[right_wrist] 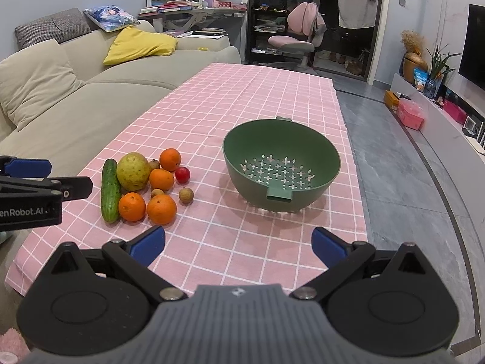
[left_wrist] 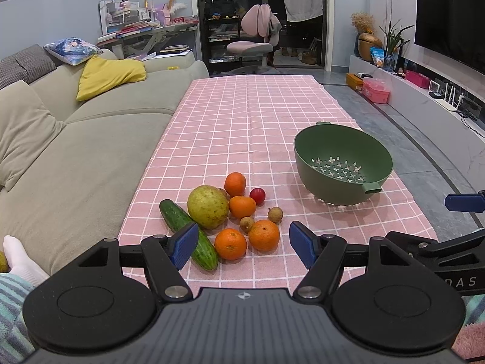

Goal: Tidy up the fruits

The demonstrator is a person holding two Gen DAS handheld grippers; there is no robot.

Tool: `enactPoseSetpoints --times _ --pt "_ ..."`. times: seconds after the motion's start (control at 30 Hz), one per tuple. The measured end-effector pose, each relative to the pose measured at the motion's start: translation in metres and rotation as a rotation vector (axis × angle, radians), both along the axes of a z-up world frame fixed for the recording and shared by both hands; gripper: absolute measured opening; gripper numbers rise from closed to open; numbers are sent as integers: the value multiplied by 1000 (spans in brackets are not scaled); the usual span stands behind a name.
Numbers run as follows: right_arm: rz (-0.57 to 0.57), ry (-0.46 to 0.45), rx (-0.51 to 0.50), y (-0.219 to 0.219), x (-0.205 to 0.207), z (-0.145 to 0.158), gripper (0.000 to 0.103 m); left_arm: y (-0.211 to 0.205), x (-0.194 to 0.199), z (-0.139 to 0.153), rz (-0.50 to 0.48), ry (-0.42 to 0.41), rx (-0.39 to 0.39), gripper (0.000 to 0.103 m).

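Sofa (left_wrist: 91, 139) is sitting far left, with a yellow cushion (left_wrist: 109, 77) lying on it. Next we are seeing the table (left_wrist: 242, 115) under its pink checked cloth, carrying everything. Left gripper (left_wrist: 242, 244) is hovering low over the near table edge, fingers (left_wrist: 183, 247) spread wide, gripping nothing, pointing at the fruit pile.

Pile, left to right: cucumber (left_wrist: 188, 233) lying lengthwise, its middle hidden behind the left finger; big green-yellow fruit (left_wrist: 207, 206) touching it; four oranges, the far one (left_wrist: 235, 184), the middle one (left_wrist: 242, 207), and the two near ones (left_wrist: 231, 243) and (left_wrist: 264, 235) sitting side by side. Small red fruit (left_wrist: 257, 195) is sitting just right of the middle orange. Two small brown round fruits (left_wrist: 247, 224) and (left_wrist: 275, 214) are lying beside the near oranges; the right wrist view is showing a third one (right_wrist: 154, 163) tucked behind the big fruit.

Green colander bowl (left_wrist: 342, 166) is standing well right of the pile, apart from it, holding nothing, spout facing us. Right gripper (right_wrist: 238, 245) is hovering over the near cloth between pile and bowl, fingers (right_wrist: 148, 244) wide apart, holding nothing. TV (left_wrist: 448, 21) is hanging far right.
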State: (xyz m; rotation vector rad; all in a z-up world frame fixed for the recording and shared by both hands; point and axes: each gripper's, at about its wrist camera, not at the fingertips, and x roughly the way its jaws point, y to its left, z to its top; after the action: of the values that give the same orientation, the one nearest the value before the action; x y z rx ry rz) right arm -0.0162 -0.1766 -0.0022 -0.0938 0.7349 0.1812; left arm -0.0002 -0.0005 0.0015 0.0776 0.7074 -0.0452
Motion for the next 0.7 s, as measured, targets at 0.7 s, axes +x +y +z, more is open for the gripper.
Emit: enactPoseSetpoints --times 0.7 --pt "-10 10 3 -2 0 -2 99 0 0 0 0 1 0 81"
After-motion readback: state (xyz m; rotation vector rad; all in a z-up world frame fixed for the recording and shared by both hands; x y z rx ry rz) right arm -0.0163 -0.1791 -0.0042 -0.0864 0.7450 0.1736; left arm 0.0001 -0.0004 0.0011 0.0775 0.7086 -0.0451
